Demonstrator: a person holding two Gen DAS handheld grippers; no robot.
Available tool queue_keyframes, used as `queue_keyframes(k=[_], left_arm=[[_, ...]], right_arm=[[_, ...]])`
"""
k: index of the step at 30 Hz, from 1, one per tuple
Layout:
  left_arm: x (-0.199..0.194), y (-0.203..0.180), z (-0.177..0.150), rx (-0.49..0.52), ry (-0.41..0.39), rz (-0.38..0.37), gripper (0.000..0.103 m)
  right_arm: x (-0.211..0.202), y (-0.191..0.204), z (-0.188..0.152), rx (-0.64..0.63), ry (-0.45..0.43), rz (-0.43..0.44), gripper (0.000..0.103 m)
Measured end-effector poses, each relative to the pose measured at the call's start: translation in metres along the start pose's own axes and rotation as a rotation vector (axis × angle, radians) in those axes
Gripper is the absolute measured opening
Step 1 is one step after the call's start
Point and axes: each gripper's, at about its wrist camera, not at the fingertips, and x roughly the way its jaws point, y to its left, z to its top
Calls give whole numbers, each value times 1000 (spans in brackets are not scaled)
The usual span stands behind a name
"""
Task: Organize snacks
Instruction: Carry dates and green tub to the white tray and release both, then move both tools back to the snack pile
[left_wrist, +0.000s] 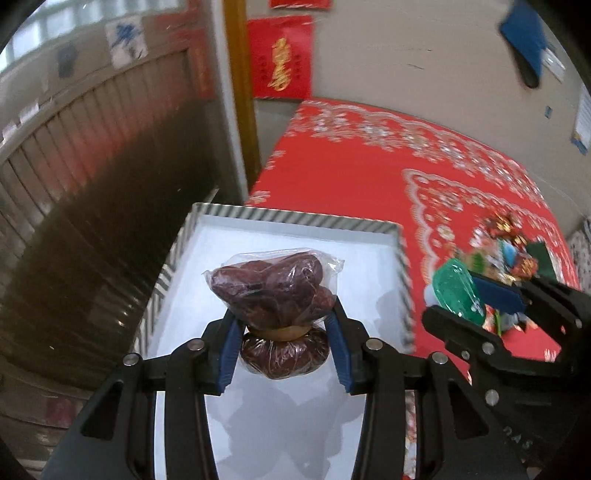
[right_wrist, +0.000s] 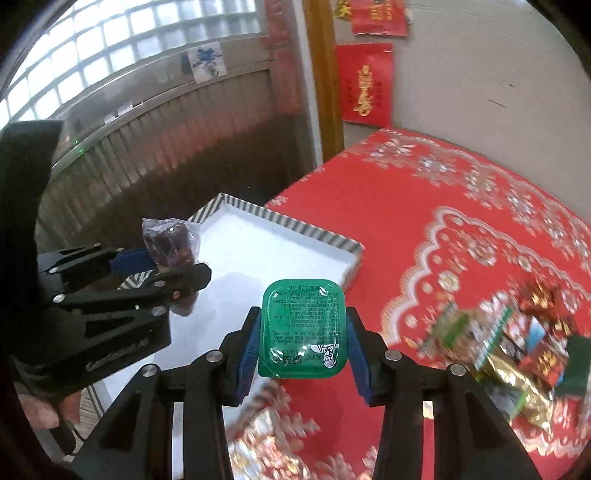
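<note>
Striped card rims the white box (left_wrist: 295, 218), the landmark on the red cloth (left_wrist: 351, 177). Over its floor the left gripper (left_wrist: 284, 347) pinches a clear bag of dates (left_wrist: 273, 288). Just off its right rim the right gripper (right_wrist: 303, 339) clamps a green sauce tub (right_wrist: 303, 328). Further right lies a snack pile (right_wrist: 517, 347).

Ahead of the tool we see a red paper poster (left_wrist: 282, 57) on the wall, left of it a ribbed shutter (left_wrist: 92, 155) under glass-block windows (right_wrist: 110, 40).
</note>
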Motion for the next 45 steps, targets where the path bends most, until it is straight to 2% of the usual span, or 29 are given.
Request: queue_keyframes(k=[9, 16, 23, 26, 27, 28, 29, 33, 35, 39, 42, 45], left_arm=[[42, 23, 17, -26, 69, 30, 41], [71, 35, 16, -44, 125, 58, 41], [82, 35, 16, -56, 137, 76, 43], [84, 39, 16, -79, 144, 65, 46], [84, 40, 16, -82, 147, 63, 53], [83, 41, 15, -85, 148, 61, 63], [84, 41, 15, -88, 147, 54, 65], [75, 45, 13, -107, 119, 72, 67], [67, 46, 13, -109, 99, 86, 67], [43, 41, 13, -98, 40, 96, 67], [25, 35, 13, -97, 6, 73, 77], [6, 24, 10, -86, -28, 51, 77]], right_arm=[[52, 19, 27, -17, 48, 12, 44], [83, 26, 29, -41, 98, 1, 44], [106, 31, 25, -61, 137, -5, 44], [108, 33, 22, -63, 145, 12, 45], [109, 32, 22, -61, 145, 14, 46], [108, 31, 22, -60, 138, 16, 48], [107, 31, 22, -58, 137, 20, 51], [98, 33, 21, -60, 115, 25, 55], [91, 35, 20, -66, 100, 15, 63], [68, 32, 15, -55, 57, 18, 64], [46, 23, 11, -20, 25, 42, 66], [21, 10, 1, 11, -15, 38, 70]])
